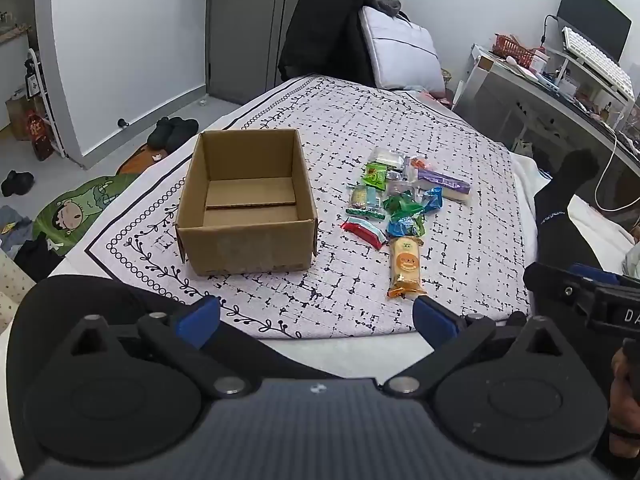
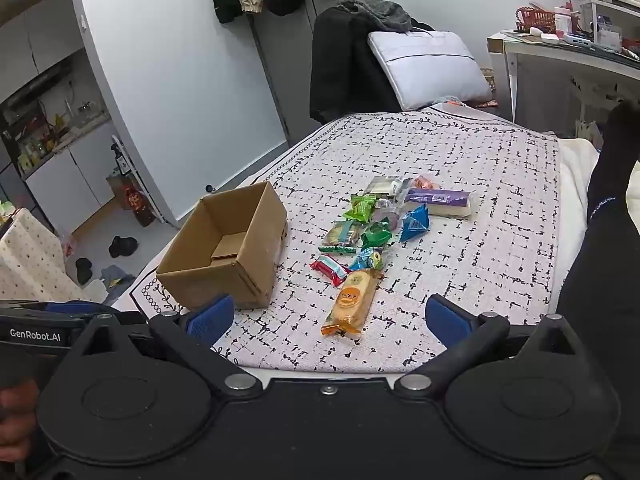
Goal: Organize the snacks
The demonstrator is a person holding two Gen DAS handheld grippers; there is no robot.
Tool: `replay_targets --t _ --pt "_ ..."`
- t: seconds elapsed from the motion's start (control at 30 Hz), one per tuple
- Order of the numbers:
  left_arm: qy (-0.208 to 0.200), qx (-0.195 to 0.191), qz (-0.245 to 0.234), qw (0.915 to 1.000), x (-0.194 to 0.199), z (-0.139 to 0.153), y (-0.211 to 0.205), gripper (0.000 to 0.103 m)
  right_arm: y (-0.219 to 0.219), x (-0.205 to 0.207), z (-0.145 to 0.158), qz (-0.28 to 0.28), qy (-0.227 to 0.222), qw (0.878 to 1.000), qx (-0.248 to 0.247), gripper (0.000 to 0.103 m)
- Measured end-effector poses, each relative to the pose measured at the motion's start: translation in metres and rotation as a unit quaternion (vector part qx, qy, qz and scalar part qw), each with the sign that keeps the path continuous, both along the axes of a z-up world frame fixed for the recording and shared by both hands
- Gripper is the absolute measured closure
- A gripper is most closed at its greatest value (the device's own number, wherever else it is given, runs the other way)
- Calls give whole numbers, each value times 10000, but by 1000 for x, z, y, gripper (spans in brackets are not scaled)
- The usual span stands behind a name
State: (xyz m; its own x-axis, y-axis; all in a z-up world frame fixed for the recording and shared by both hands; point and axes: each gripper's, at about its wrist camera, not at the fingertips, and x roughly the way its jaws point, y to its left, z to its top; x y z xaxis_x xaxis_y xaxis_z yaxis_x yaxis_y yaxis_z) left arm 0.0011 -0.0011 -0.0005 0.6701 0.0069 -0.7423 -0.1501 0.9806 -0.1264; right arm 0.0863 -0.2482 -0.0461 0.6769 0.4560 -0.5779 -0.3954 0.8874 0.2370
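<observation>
Both my left gripper [image 1: 316,316] and right gripper [image 2: 328,318] hang spread, empty. Orange cake packet [image 2: 352,304] lies nearest, beside empty brown cardboard box [image 1: 246,204]; slippery film may slide free.

Left gripper [image 1: 316,314]: lower centre of frame, jaws spread wide, blue pads [image 1: 199,320] apart, nothing between them. Right gripper [image 2: 330,318]: lower centre of frame, jaws equally wide, empty. Hand [image 1: 624,396]: partly visible at lower right edge of the left wrist view.
</observation>
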Motion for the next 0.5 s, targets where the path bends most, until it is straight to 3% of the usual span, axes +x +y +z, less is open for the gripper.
replay_targets --t 0.5 --pt "40 -42 80 10000 -3 -3 4 1 -1 0 -2 11 33 10000 -17 0"
